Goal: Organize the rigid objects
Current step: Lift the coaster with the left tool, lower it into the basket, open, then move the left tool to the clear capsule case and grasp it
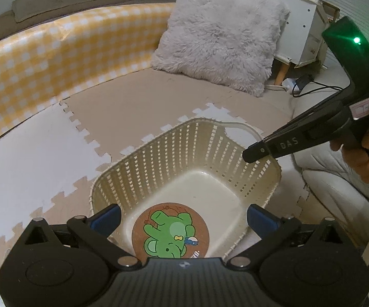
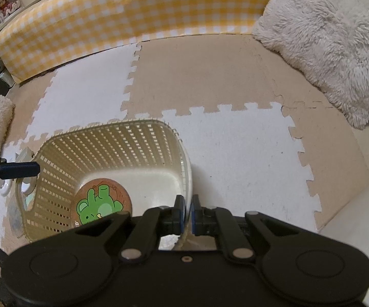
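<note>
My left tongs [image 1: 183,218] stand wide, their blue-tipped fingers [image 1: 107,217] spread at the bottom of the left wrist frame and holding nothing. Between them, low in the frame, the round coaster [image 1: 170,230] with a green cartoon animal lies flat on the floor of the cream basket [image 1: 159,153], near the corner closest to me. The basket sits on the foam puzzle mat [image 1: 31,158] of white and tan tiles.

My right tongs [image 2: 187,212] are narrow, clamped on the basket's rim [image 2: 188,171] at lower centre of the right wrist frame; the thin wall runs up between the two blue pads. In the left wrist frame the same tool [image 1: 312,138] comes in from the right edge, held in my hand [image 1: 363,151], with a green light glowing on its body, its tip at the basket's right rim.

In the right wrist frame the coaster [image 2: 102,204] shows at lower left inside the basket [image 2: 107,138], and one finger of my left tongs [image 2: 18,170] pokes in from the left edge over the basket's handle side.

A fluffy grey pillow [image 1: 220,35] leans at upper centre, beside a yellow checked bumper [image 1: 56,51] curving across the upper left.
</note>
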A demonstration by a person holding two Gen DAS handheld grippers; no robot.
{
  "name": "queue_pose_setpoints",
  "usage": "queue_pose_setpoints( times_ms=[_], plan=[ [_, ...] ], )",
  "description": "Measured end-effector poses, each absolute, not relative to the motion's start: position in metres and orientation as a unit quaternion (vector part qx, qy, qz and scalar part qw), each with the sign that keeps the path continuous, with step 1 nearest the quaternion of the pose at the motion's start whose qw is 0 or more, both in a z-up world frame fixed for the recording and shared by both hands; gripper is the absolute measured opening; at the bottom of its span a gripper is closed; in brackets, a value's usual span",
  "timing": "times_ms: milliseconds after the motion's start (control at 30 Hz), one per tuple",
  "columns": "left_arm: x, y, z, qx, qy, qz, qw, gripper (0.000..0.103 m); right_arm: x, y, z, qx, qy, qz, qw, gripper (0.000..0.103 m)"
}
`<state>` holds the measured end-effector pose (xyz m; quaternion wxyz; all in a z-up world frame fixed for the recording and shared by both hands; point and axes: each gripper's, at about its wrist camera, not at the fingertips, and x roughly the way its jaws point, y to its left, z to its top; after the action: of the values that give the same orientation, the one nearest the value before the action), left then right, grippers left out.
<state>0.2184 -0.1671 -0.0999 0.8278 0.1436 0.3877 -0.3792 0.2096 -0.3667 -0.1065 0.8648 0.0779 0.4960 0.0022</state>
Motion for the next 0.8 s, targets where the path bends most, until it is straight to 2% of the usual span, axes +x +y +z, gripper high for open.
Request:
queue_pose_setpoints(
  times_ms=[800],
  plan=[
    [0.184,-0.129,-0.067,0.129,0.376,-0.345,0.850,0.103,0.211,-0.363,-0.109,0.072,0.507,-0.006,0.859,0.006]
  ],
)
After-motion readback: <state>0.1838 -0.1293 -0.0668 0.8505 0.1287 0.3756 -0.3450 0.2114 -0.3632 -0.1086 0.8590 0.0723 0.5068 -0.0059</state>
